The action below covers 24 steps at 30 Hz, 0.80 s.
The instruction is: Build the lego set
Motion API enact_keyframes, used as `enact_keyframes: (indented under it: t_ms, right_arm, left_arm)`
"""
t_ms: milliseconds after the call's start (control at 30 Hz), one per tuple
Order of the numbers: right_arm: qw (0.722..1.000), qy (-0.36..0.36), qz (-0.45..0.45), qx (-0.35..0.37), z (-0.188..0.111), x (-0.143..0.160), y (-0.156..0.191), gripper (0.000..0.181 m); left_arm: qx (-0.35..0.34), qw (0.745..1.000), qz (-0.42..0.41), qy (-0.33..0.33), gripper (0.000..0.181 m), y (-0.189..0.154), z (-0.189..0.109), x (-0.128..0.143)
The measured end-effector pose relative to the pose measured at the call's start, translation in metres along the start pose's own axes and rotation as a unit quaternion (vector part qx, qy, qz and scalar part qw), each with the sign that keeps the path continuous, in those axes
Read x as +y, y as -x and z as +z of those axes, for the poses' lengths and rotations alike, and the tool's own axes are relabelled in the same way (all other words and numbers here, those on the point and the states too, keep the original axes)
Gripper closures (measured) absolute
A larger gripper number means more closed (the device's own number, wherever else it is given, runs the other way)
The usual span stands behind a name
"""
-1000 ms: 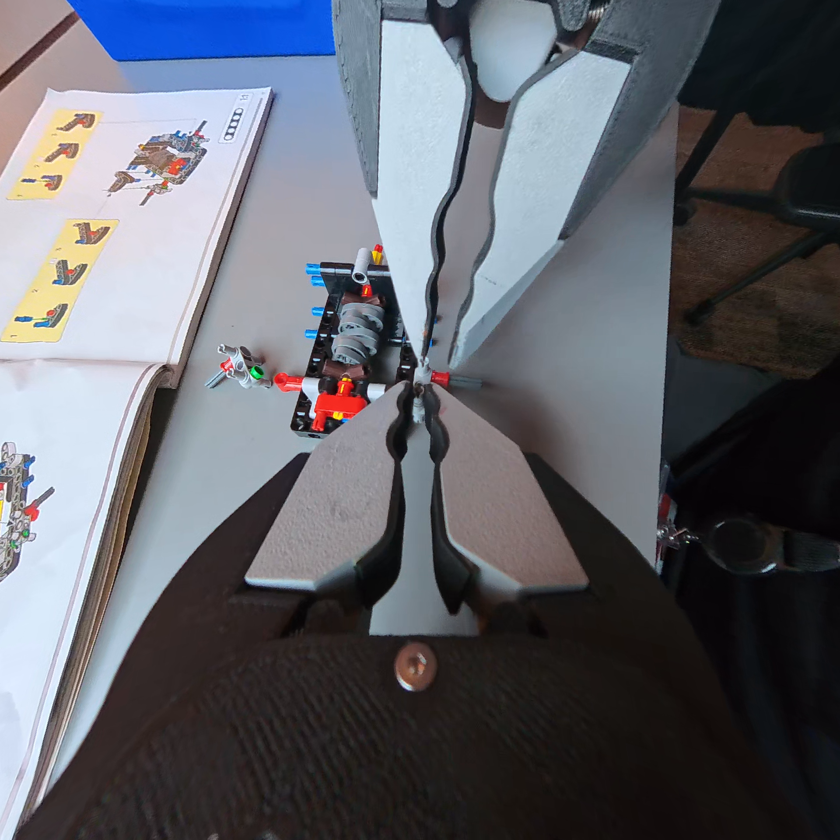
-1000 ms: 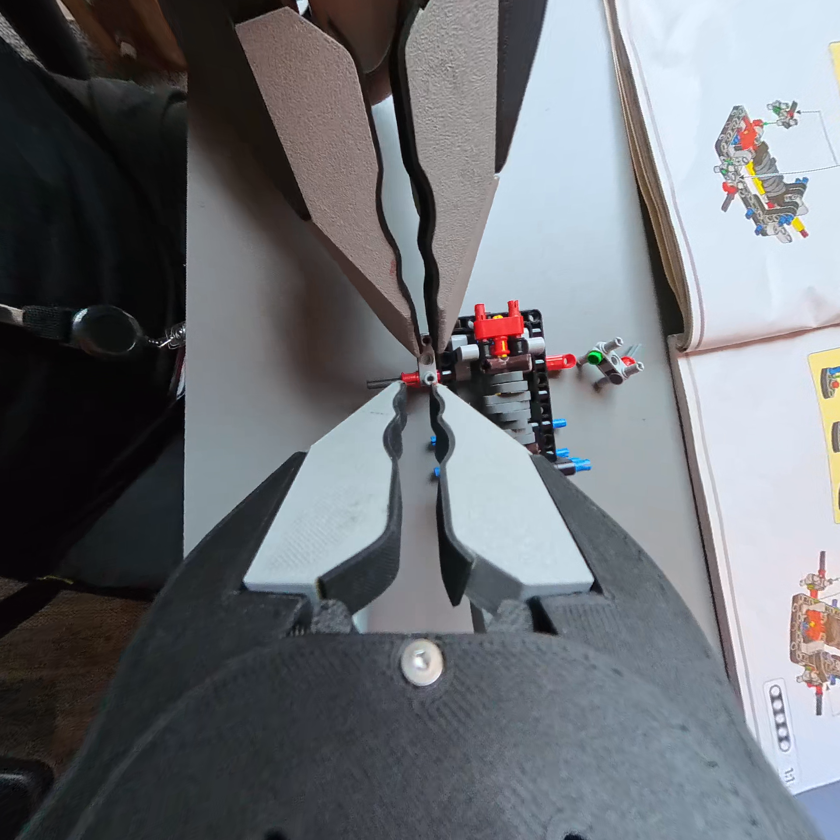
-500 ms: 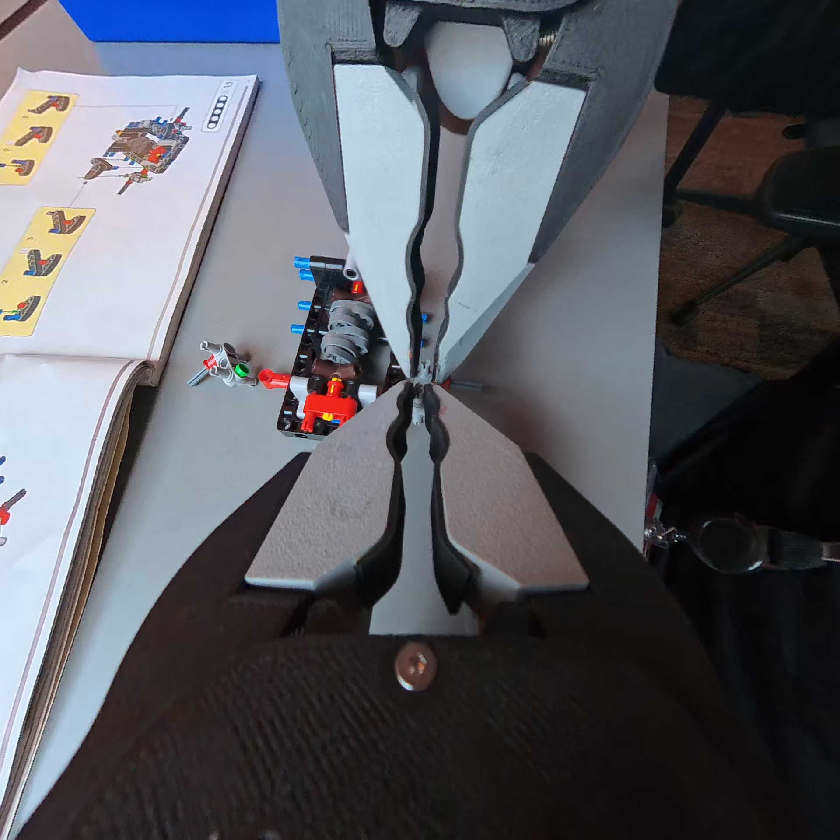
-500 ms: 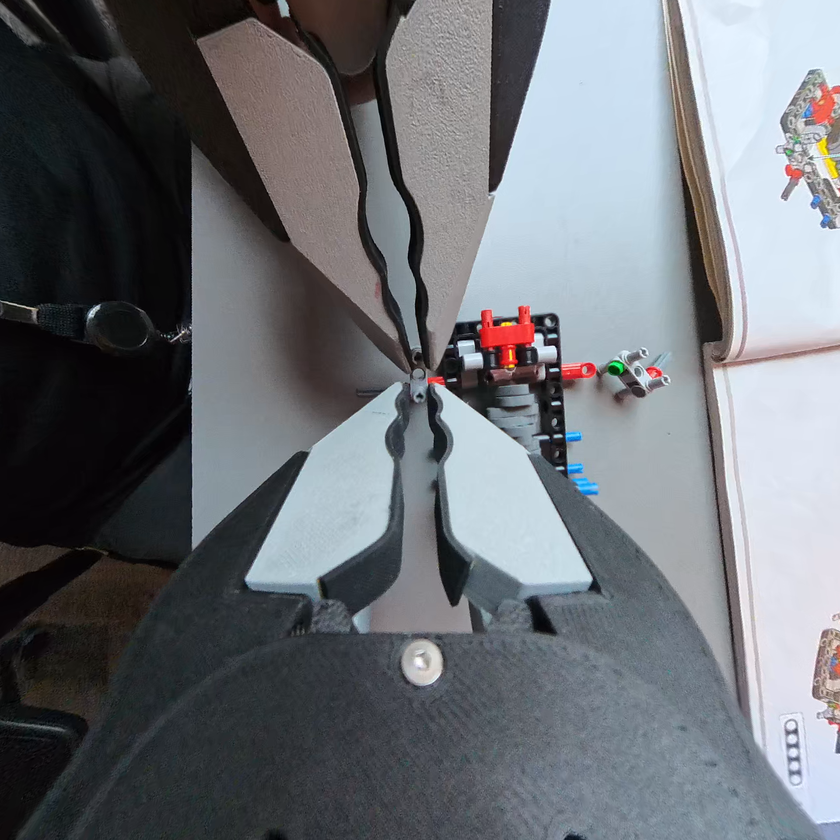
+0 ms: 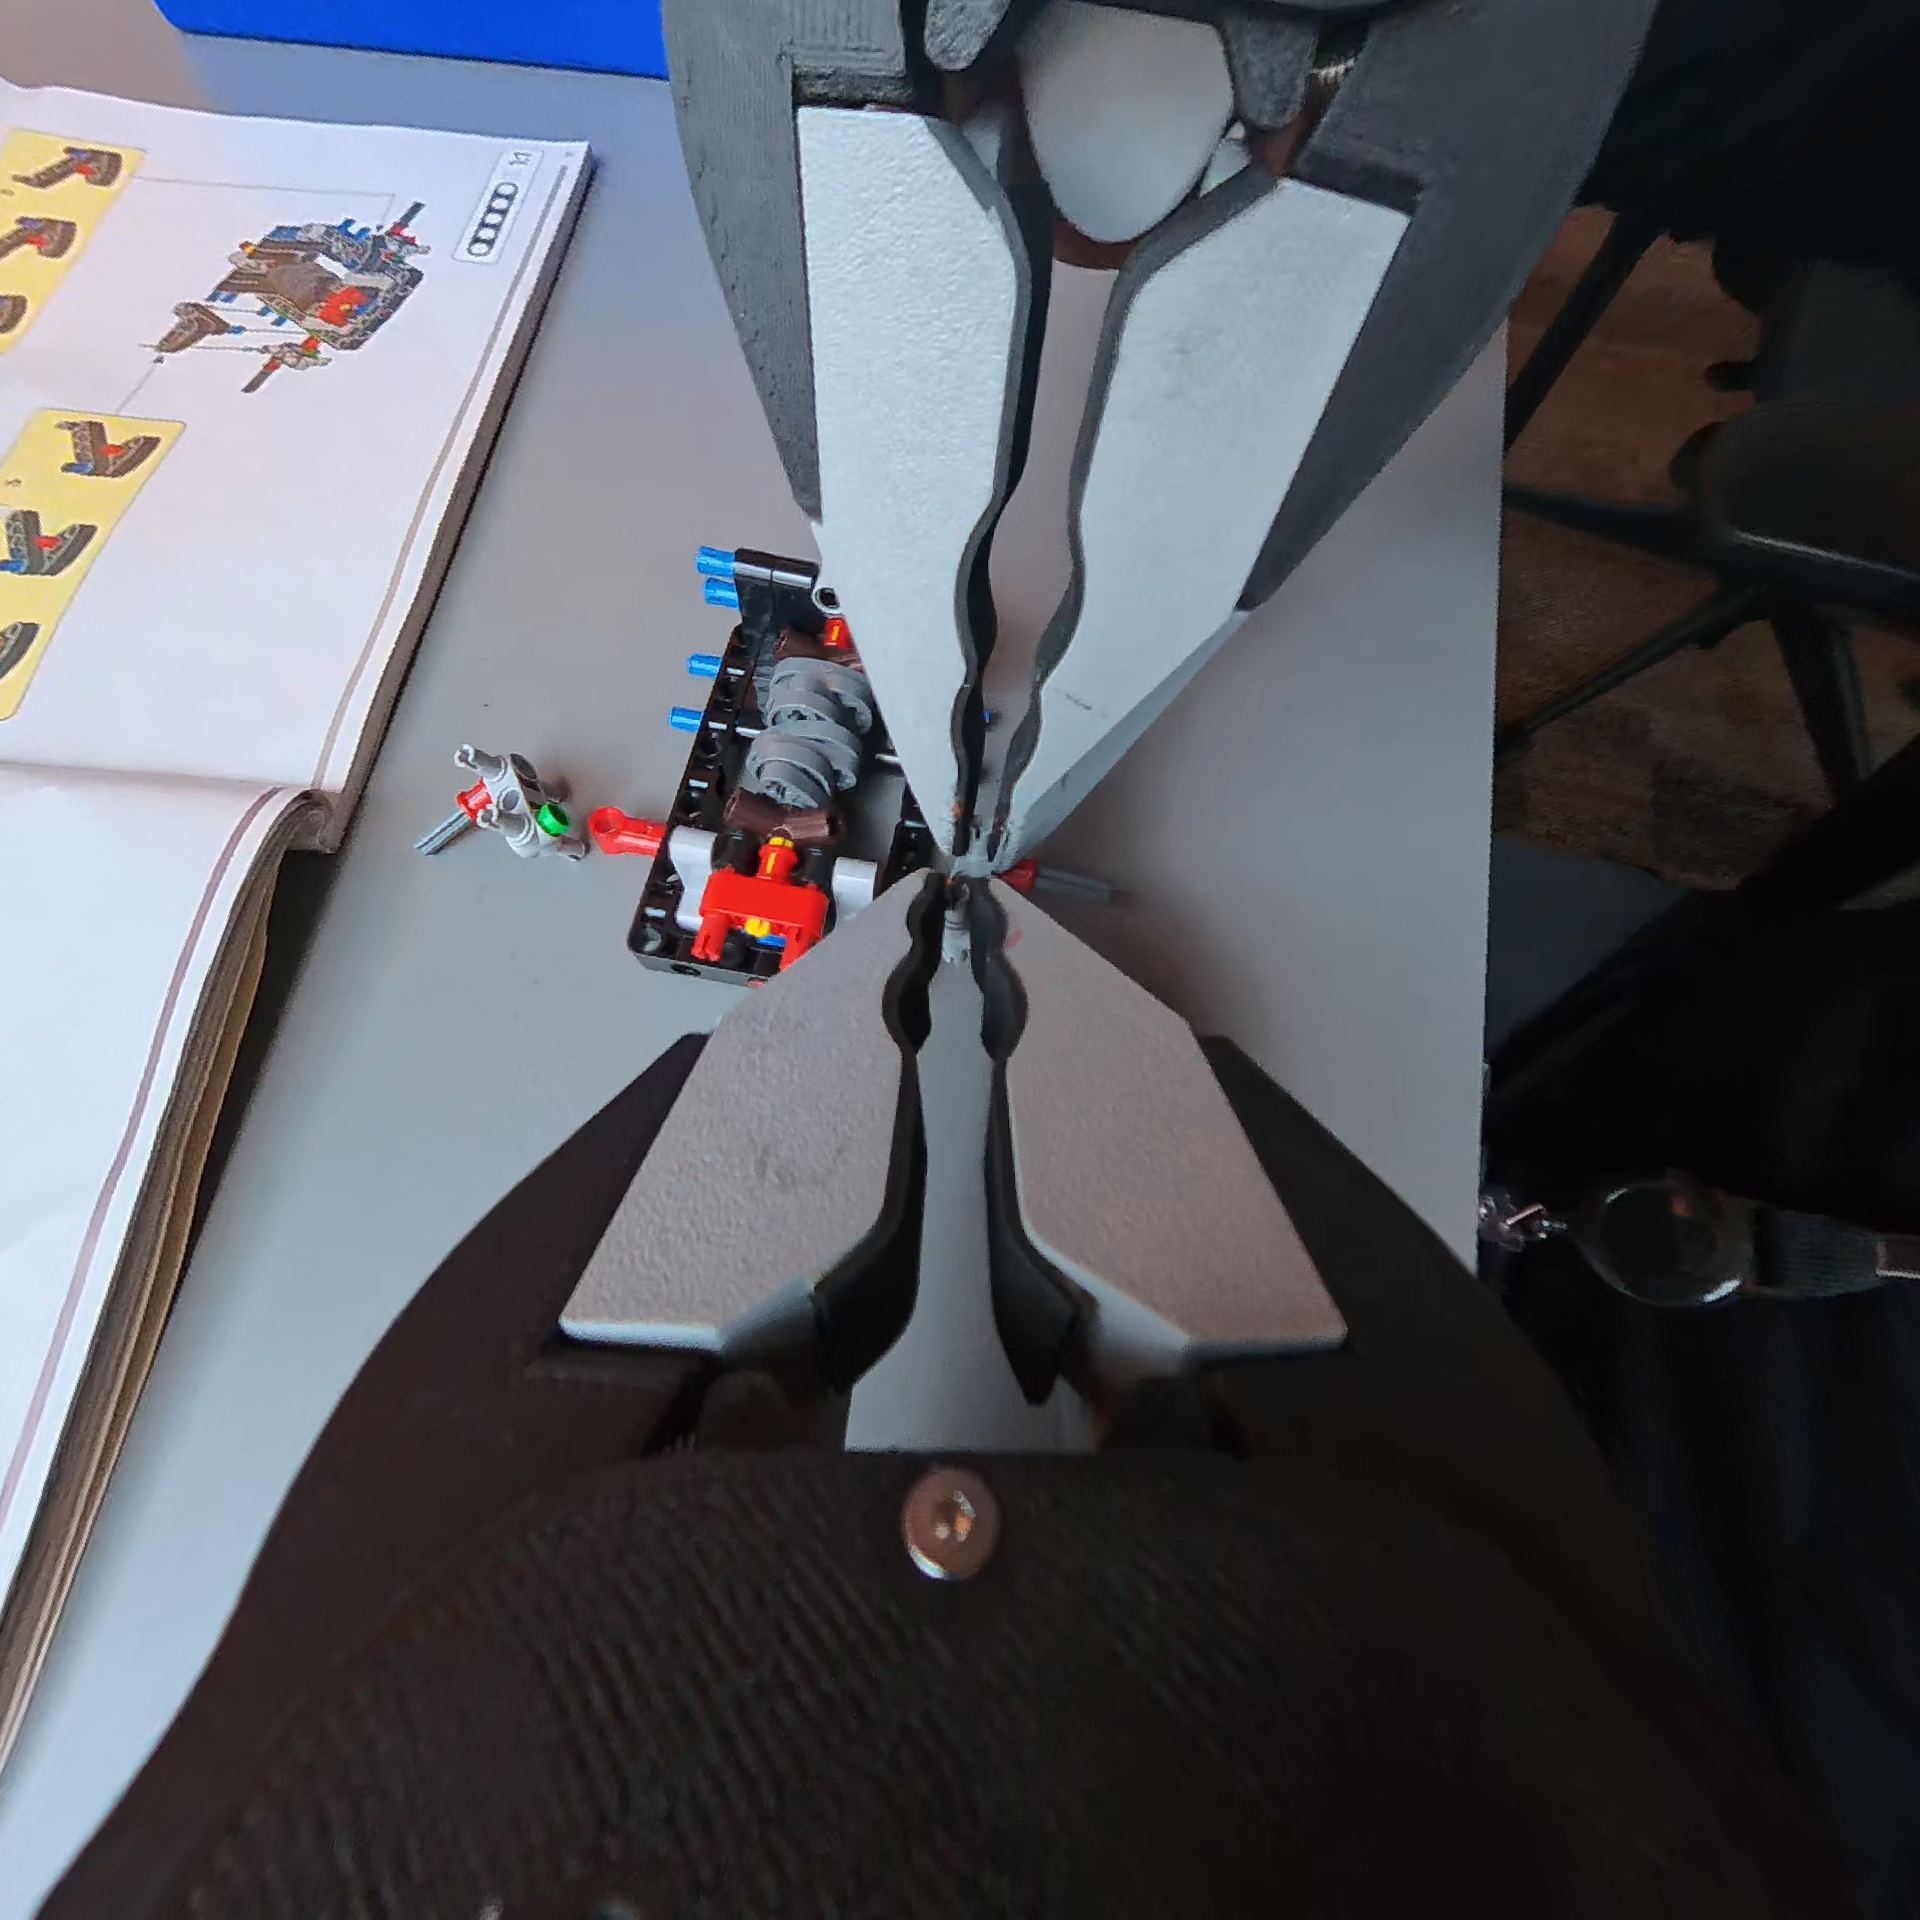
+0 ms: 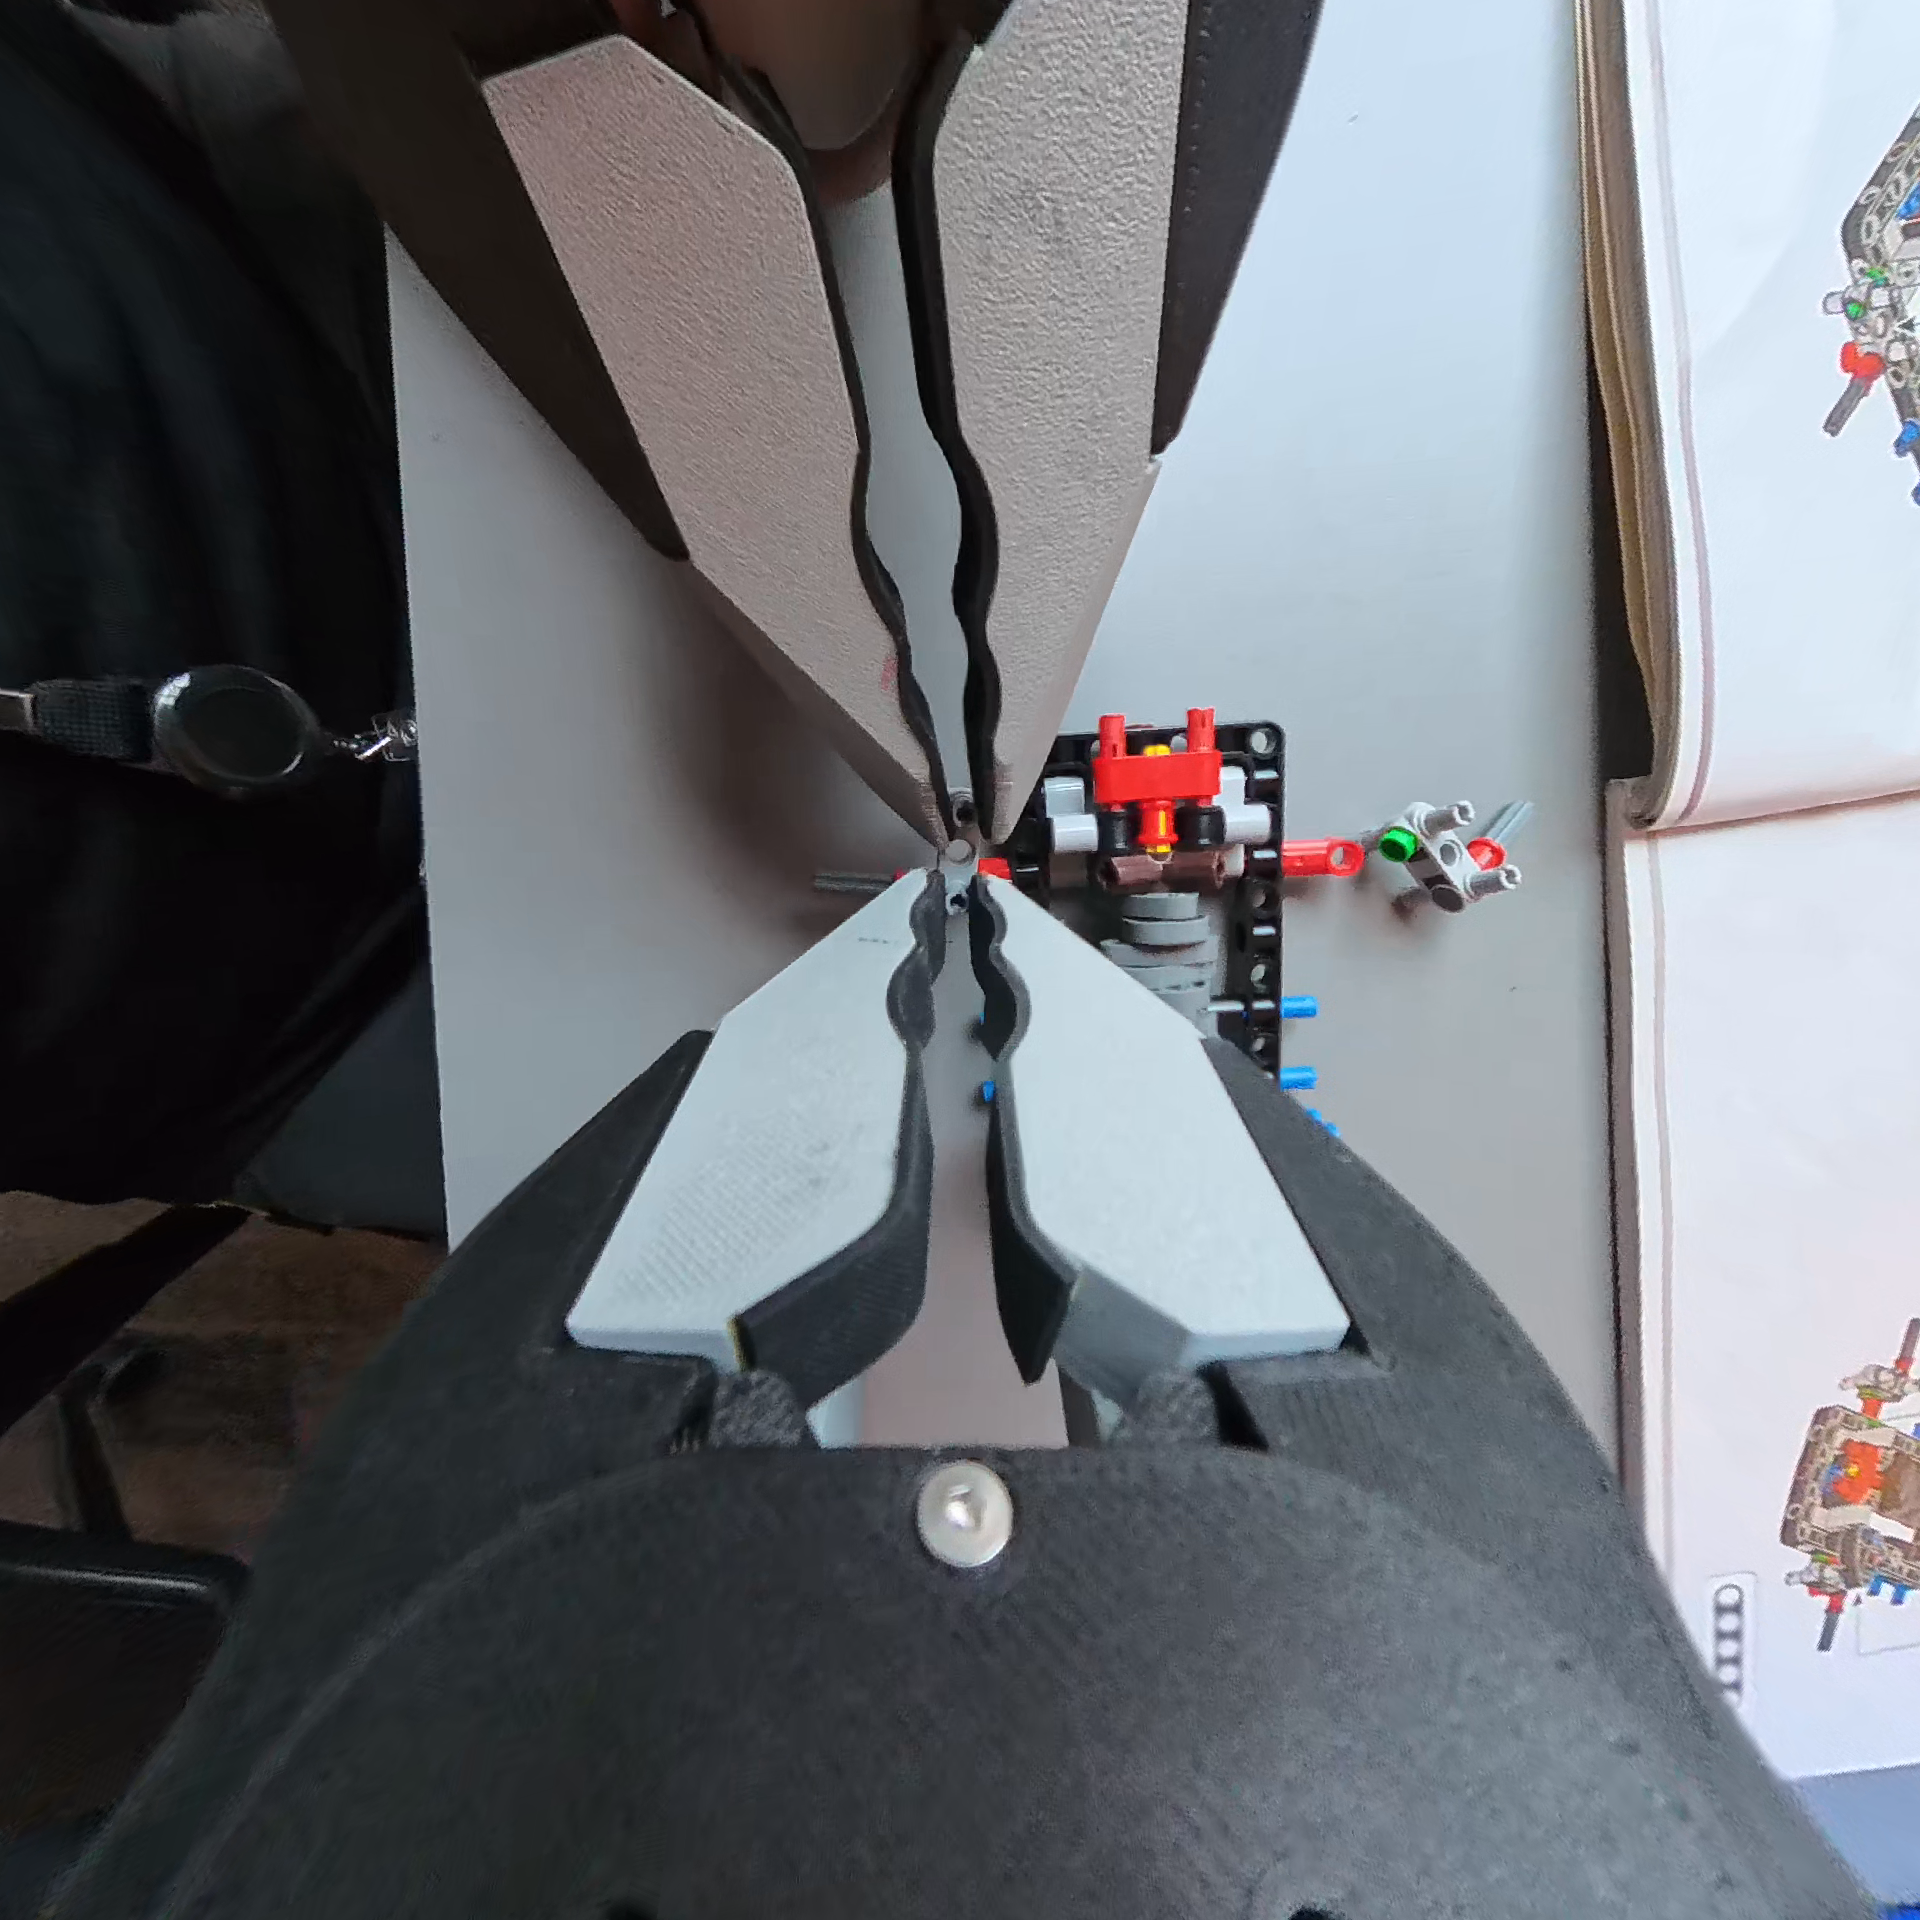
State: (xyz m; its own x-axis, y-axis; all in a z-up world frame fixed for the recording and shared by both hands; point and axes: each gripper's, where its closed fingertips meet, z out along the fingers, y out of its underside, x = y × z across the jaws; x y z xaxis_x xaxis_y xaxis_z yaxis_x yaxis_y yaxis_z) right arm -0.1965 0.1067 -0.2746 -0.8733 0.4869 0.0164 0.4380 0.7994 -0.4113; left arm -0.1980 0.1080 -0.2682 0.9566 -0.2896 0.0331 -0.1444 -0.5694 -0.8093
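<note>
Both sets of jaws meet tip to tip above the table (image 5: pixel 499 1091), each nipped narrow on one small grey connector (image 6: pixel 957 854): left gripper (image 5: pixel 953 906), right gripper (image 6: pixel 957 891). The black-framed lego assembly (image 5: pixel 769 790) lies just beside them. Only the left wrist view shows the blue bin (image 5: pixel 416 31).

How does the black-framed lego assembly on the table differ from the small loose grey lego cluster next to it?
The black-framed lego assembly is much larger, a rectangular frame holding grey spiral gears and a red block; the small loose grey lego cluster is only a few connectors with a green tip. The assembly carries blue pins along one side; the cluster shows none. The cluster lies nearer the open instruction booklet. Both rest on the grey table, untouched by either tongs.
</note>
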Motion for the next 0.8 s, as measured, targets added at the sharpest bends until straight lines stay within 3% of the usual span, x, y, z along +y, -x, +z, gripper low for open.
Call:
enact_keyframes:
  t_ms: [533,800]
  right_arm:
    - [1.000,0.015,-0.012,0.015,0.0004,-0.0004,-0.0016,0.179]
    - [0.999,-0.013,-0.015,0.044,-0.0001,0.0000,-0.0015,0.179]
  left_arm:
    - [0.021,0.998,0.054,-0.006,0.179,0.0029,0.0007,0.0011]
    - [0.017,0.998,0.066,0.009,0.179,0.0024,0.0013,0.0005]
